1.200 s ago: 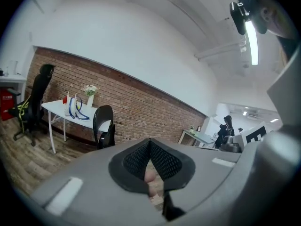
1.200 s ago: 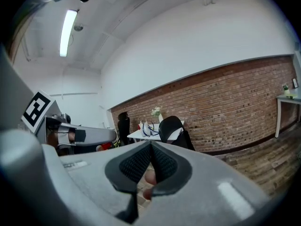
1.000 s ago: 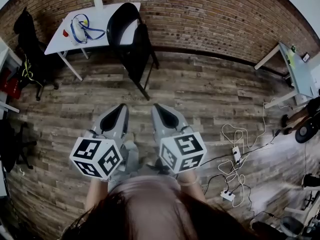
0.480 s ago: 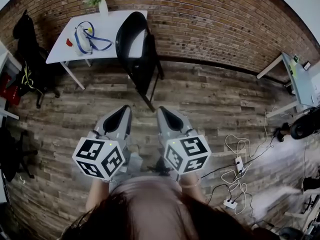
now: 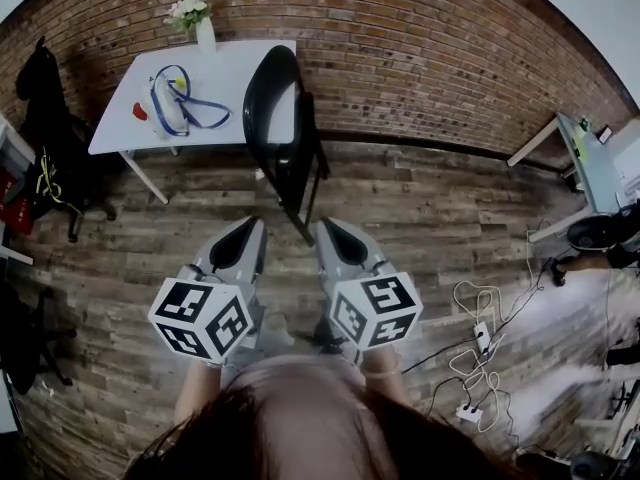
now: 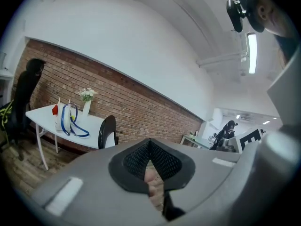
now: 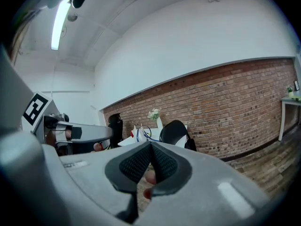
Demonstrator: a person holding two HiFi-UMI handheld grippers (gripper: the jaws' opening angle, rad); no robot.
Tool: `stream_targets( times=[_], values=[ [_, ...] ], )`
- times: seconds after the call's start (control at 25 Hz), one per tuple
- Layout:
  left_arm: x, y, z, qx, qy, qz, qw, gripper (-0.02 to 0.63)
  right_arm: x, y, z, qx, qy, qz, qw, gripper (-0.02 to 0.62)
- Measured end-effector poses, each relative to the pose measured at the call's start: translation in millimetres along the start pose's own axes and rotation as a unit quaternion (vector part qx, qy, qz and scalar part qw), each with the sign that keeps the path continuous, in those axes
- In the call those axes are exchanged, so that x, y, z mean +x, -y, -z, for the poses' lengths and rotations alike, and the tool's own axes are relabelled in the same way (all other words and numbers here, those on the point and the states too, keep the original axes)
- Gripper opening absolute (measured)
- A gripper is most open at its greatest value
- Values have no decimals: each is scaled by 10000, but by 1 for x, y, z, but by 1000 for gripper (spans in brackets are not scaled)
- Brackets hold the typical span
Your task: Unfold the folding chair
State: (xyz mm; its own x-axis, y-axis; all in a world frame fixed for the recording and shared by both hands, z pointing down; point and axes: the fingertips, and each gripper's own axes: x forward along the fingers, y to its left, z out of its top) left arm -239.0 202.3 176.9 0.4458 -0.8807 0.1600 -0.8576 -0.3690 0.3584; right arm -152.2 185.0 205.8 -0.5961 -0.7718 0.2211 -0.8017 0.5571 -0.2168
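Observation:
The folding chair (image 5: 285, 138) is black, folded flat, and stands leaning against the white table (image 5: 120, 108) by the brick wall. My left gripper (image 5: 243, 230) and right gripper (image 5: 335, 230) are side by side over the wooden floor, just short of the chair's feet. Both are shut with nothing between the pads and point at the chair without touching it. In the left gripper view the chair (image 6: 107, 132) stands above and left of the shut left gripper (image 6: 149, 147). In the right gripper view the chair (image 7: 175, 132) rises just beyond the shut right gripper (image 7: 151, 149).
On the table lie a blue lanyard (image 5: 180, 103) and a vase of flowers (image 5: 203, 28). A dark office chair (image 5: 45, 118) stands at the left. Cables and power strips (image 5: 470, 348) trail over the floor at the right, near a second white table (image 5: 585, 158).
Both grippers have moved forward together toward the chair, which now sits closer and more centred in the head view. The jaws have stayed shut.

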Motion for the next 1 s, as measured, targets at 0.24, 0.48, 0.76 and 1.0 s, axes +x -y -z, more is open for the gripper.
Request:
stream_targets(
  times=[0.24,0.48,0.76,1.0],
  values=[
    [3,-22,-8,-12,-18,160,9999,-3,22,-12,-8,-83,111,63,9999,-5],
    [3,-32,-12,-108,-21,208,9997,-3,30,-17,-10,-38,73,63,9999,-5],
    [5,-42,-3,-227,-148,139,9995,-3,37,-15,-7,52,63,47,10000,-5],
    [24,-51,-5,-196,-219,167,9994,-3,51,-3,-5,181,2,42,9998,-5]
  ],
)
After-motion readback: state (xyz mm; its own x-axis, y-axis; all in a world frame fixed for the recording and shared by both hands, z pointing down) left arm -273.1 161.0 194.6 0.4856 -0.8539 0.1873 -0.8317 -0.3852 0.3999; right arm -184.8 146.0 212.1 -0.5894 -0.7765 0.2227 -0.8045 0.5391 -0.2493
